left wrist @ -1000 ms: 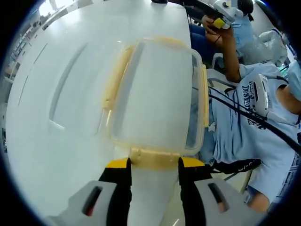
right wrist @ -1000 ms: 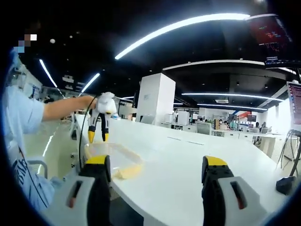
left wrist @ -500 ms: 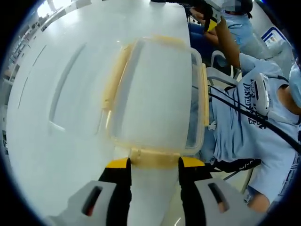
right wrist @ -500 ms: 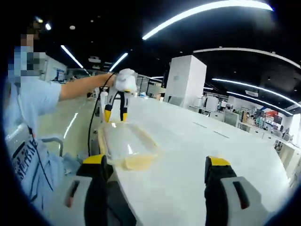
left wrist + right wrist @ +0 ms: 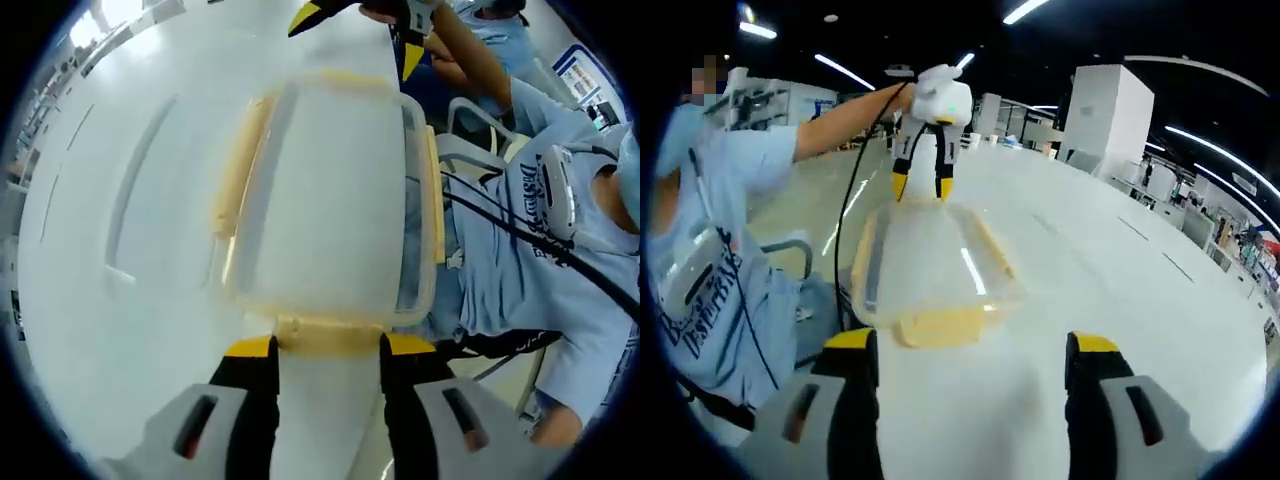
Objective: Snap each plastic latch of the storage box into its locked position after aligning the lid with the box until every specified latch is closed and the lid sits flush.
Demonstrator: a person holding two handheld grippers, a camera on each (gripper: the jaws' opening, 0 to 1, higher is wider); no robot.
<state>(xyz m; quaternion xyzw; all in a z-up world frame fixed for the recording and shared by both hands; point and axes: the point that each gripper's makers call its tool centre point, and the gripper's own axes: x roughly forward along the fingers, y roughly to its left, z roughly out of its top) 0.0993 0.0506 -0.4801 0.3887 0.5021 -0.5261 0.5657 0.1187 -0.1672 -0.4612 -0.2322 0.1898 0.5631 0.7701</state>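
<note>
A clear storage box (image 5: 330, 190) with a lid on and pale yellow latches lies on the white table (image 5: 130, 250), at its edge. My left gripper (image 5: 329, 346) stands at one end, its jaws against both sides of the end latch (image 5: 330, 335). Long latches (image 5: 235, 165) run along the sides. My right gripper (image 5: 355, 35) hovers open over the far end. In the right gripper view the box (image 5: 925, 260) lies ahead, its near end latch (image 5: 940, 325) just beyond my open right gripper (image 5: 970, 345), with the left gripper (image 5: 922, 187) pointing down at the far end.
A person in a light blue shirt (image 5: 540, 260) sits close beside the table edge, with a black cable (image 5: 520, 235) across the chest and a chair (image 5: 790, 260) beside the box. The white table (image 5: 1120, 250) stretches far past the box.
The right gripper has tilted down and come closer to the box, and its yellow tips now show at the top of the left gripper view. The left gripper has held still on the end latch.
</note>
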